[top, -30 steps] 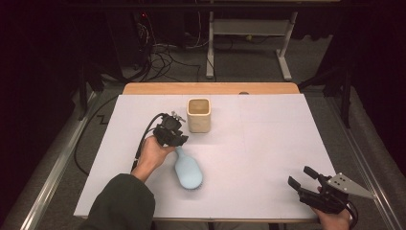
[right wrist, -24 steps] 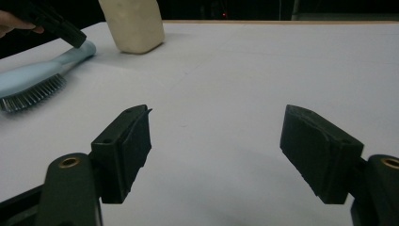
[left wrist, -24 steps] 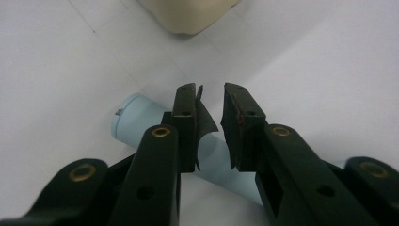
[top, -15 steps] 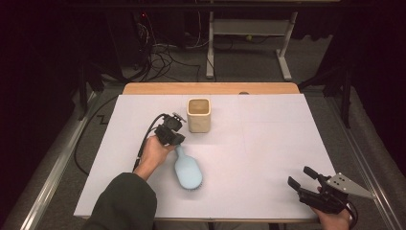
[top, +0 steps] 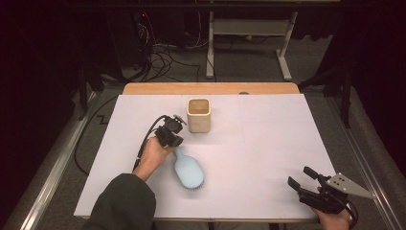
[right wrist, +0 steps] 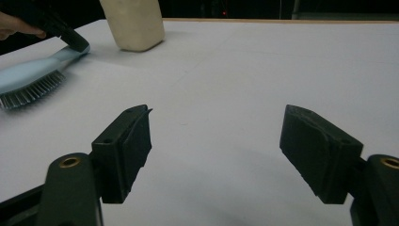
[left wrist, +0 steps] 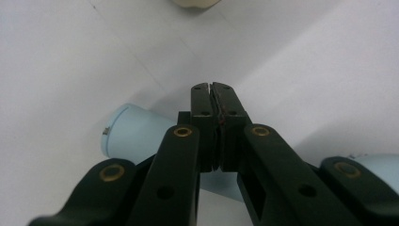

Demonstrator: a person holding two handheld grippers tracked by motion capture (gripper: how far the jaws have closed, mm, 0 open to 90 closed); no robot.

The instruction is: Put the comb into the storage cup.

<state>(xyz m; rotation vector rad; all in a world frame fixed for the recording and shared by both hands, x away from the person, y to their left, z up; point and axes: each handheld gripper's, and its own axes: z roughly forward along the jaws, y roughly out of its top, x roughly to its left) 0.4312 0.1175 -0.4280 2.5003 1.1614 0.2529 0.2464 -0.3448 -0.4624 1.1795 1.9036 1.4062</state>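
Observation:
A light blue hairbrush (top: 189,170) lies bristles down on the white sheet, its handle pointing at a cream square cup (top: 198,115). My left gripper (top: 173,143) points down over the handle end. In the left gripper view its jaws (left wrist: 212,87) have just been closing and now meet pad to pad with nothing between them, and the blue handle (left wrist: 127,134) runs across beneath them. My right gripper (top: 299,176) rests near the front right corner, held by a hand. Its jaws (right wrist: 230,141) stand wide apart and empty, facing the brush (right wrist: 28,75) and the cup (right wrist: 134,23).
A white sheet (top: 268,143) covers the table, with a wooden edge (top: 210,88) at the back. A black cable (top: 143,143) trails from the left gripper off the left side. Beyond the table are a desk frame (top: 249,28) and floor cables.
The left gripper's jaws have closed over the brush handle and the hand has shifted slightly. The brush, the cup and the right gripper have kept their places.

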